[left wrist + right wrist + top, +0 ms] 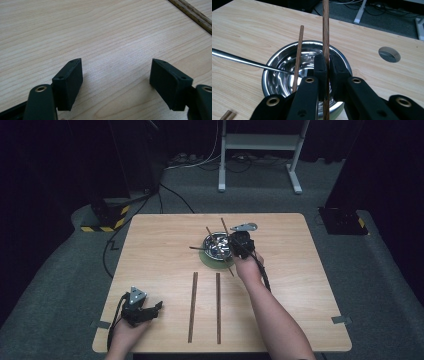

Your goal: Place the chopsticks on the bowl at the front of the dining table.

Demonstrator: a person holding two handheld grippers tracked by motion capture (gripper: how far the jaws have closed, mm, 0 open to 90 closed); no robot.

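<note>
Chopstick [326, 37], a brown wooden one, stands clamped between the two black jaws of the right tongs [327, 65], running upright in the right gripper view from below the jaws to well above them. It sits over the near rim of a shiny steel bowl [274, 67], which rests on a green mat [212, 261] near the middle of the worktop [300, 270]. A second wooden stick [298, 55] leans in the bowl just beside the held one, and a thin metal handle [242, 60] reaches into the bowl from the side. In the high view the right tongs [239, 245] hover at the bowl's right edge. Nearer the person, two more chopsticks [193, 306] [218, 306] lie flat, side by side but apart. The left tongs [116, 75] rest low at the worktop's near left corner, jaws spread wide with only bare wood between them.
</note>
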